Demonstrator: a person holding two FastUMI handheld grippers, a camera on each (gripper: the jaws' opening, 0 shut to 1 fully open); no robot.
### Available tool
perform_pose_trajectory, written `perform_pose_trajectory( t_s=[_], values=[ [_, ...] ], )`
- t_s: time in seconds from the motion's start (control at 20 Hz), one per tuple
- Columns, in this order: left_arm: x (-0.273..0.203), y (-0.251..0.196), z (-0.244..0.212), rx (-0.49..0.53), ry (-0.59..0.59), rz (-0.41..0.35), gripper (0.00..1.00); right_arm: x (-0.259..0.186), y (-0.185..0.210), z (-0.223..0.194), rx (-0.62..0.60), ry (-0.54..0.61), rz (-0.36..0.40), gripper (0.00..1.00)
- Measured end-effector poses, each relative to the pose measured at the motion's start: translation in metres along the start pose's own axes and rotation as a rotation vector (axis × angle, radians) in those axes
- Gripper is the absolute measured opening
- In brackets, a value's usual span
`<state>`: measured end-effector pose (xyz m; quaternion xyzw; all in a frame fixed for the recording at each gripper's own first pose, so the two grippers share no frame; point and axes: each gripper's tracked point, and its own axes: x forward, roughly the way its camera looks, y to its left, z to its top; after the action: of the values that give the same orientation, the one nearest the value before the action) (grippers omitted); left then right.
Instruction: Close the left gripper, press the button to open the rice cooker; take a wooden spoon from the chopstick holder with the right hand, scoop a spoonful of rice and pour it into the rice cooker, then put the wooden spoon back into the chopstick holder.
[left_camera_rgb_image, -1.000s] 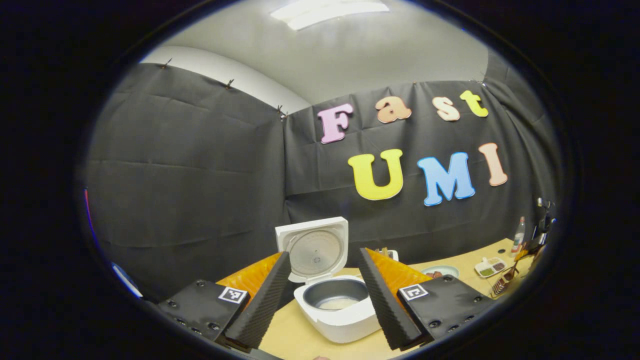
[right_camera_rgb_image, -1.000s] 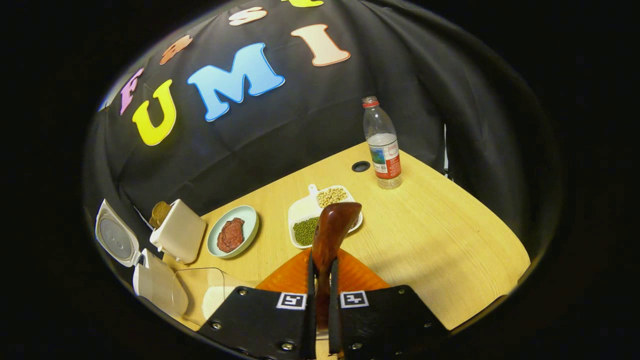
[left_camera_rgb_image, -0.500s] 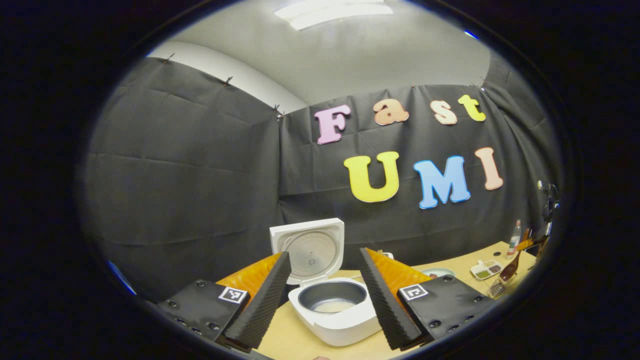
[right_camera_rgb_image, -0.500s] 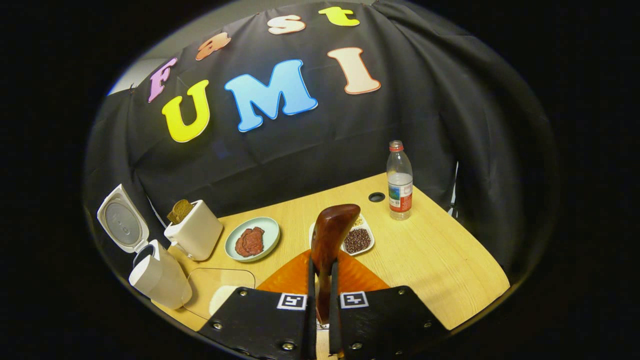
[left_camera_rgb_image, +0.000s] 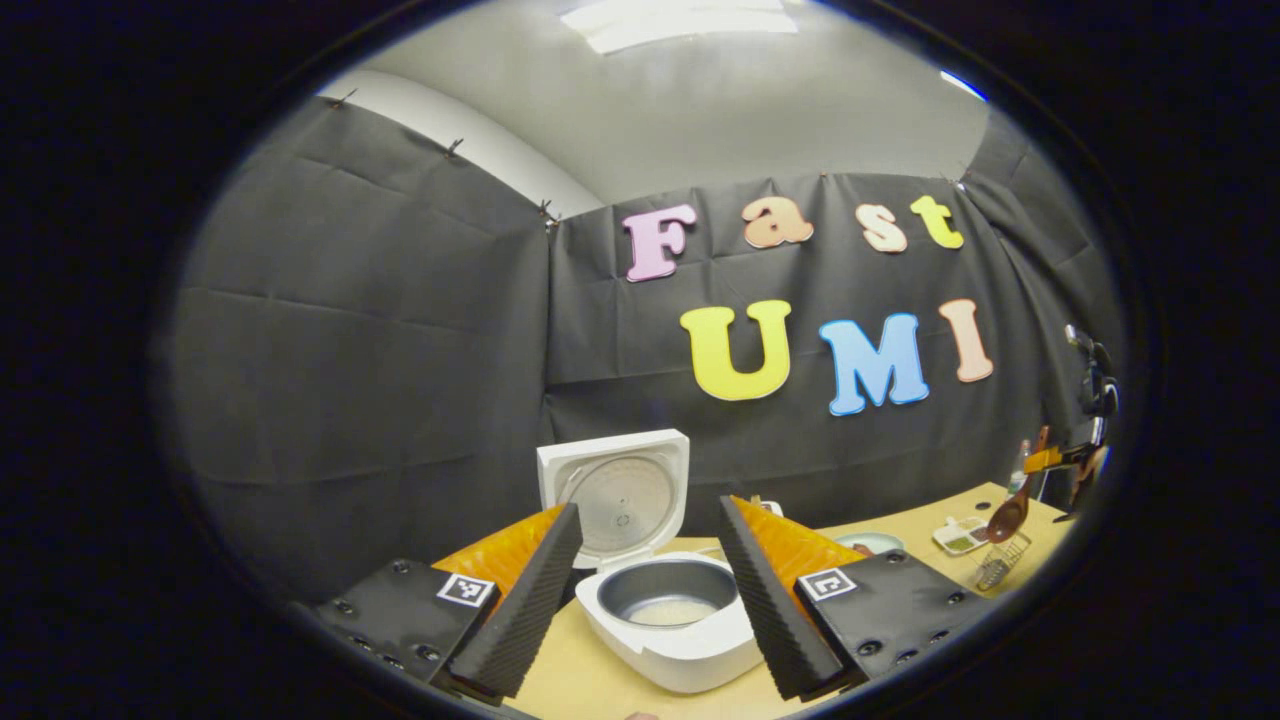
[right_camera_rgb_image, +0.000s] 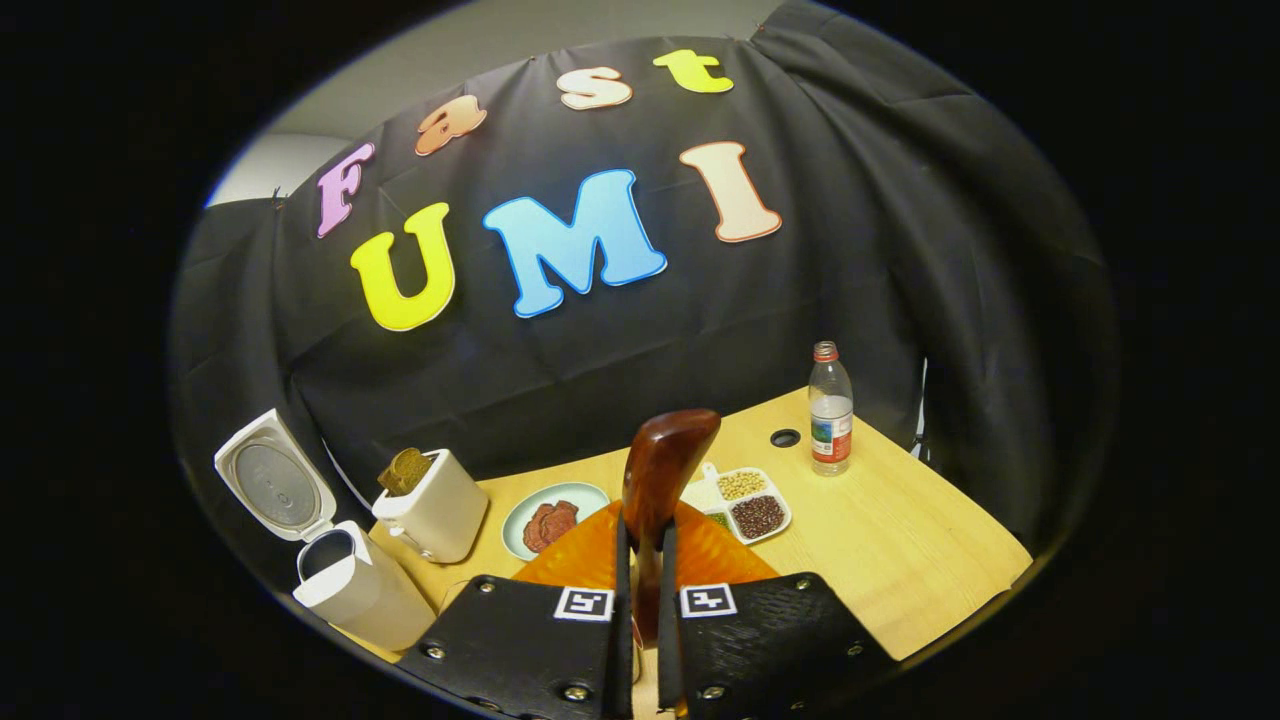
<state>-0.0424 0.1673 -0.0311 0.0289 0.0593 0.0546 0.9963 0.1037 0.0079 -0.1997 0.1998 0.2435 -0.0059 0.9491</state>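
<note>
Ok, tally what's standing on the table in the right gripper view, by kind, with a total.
Rice cooker: 1
Toaster: 1
Plate: 1
Divided tray: 1
Bottle: 1
Total: 5

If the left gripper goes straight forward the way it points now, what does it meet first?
Most likely the rice cooker: it stands straight ahead between the open fingers of the left gripper, its lid raised behind the pot. Depth is hard to judge, so the gripper may pass just above the rim.
</note>
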Motion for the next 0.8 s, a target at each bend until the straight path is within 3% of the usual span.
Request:
perform_pose_trajectory(
  t_s=[0.1, 0.15, 0.45, 0.8],
  values=[
    [0.003, 0.013, -0.003, 0.005, 0.004, -0.001, 0.91, 0.001, 0.012, -0.004, -0.006, 0.000, 0.003, 0.10],
    [0.005, 0.019, -0.003, 0.008, 0.003, -0.001, 0.95, 0.001, 0.020, -0.009, -0.003, 0.003, 0.009, 0.10],
    [0.008, 0.046, -0.011, 0.016, 0.007, 0.000, 0.91, 0.011, 0.057, -0.034, -0.015, 0.018, 0.032, 0.10],
    [0.006, 0.079, -0.028, 0.038, 0.040, 0.022, 0.95, 0.037, 0.075, -0.091, -0.146, 0.060, -0.014, 0.10]
  ],
)
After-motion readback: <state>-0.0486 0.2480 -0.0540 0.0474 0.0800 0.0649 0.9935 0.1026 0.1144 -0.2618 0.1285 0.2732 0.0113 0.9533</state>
